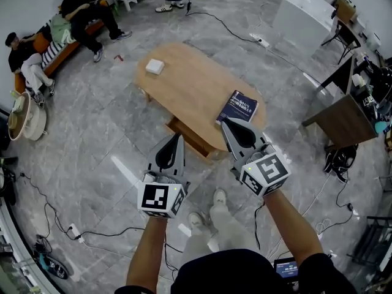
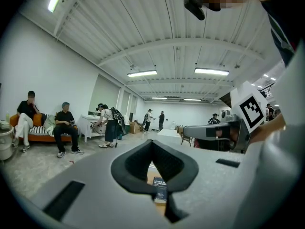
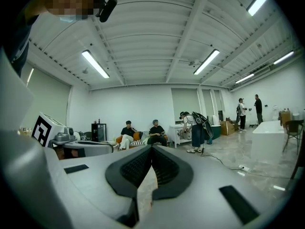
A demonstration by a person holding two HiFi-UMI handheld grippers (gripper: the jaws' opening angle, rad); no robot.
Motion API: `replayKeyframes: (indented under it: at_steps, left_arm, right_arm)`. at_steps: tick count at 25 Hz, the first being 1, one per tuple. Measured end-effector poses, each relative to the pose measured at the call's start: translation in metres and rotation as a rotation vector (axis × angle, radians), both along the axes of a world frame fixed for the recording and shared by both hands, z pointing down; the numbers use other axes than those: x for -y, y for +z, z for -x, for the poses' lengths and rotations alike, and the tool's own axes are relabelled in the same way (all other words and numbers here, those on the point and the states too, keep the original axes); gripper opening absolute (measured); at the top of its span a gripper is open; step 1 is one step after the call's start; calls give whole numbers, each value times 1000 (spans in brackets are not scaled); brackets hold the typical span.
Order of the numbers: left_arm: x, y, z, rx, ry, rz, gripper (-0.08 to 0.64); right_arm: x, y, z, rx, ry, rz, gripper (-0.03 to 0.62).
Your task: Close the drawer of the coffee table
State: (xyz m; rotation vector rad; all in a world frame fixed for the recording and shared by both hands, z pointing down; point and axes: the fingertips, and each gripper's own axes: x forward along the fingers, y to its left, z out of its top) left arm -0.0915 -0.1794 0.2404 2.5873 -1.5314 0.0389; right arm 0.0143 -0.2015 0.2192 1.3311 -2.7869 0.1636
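Observation:
The oval wooden coffee table (image 1: 190,84) stands in the middle of the head view. Its drawer (image 1: 195,141) sticks out from under the near edge, pulled open toward me. My left gripper (image 1: 179,136) is held above the floor with its tips over the drawer's left end, jaws shut and empty. My right gripper (image 1: 224,122) hovers over the table's near rim beside a blue book (image 1: 237,107), also shut and empty. In the left gripper view the book (image 2: 159,189) and a strip of tabletop (image 2: 153,174) show through the gap behind the jaws.
A small white box (image 1: 154,66) lies on the table's far end. Two people sit on an orange sofa (image 1: 64,51) at the upper left. A white cabinet (image 1: 303,17) and a dark desk (image 1: 343,122) stand at the right. Cables and a power strip (image 1: 72,230) lie on the floor.

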Motion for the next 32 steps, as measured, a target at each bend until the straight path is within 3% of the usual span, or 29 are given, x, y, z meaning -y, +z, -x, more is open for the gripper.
replayKeyframes:
  at_steps: [16,22,32]
  left_arm:
    - [12,62,-6,33,-12,37,2]
    - [9,90,-9,-25,-18,82,2]
    - [8,150,-2,-16,-41,139,2]
  right_arm:
    - [22,56,-6,7,4,32,11]
    - [19,83,-6,0,-7,59,11]
    - [25,139,-6,-5,-14,93,12]
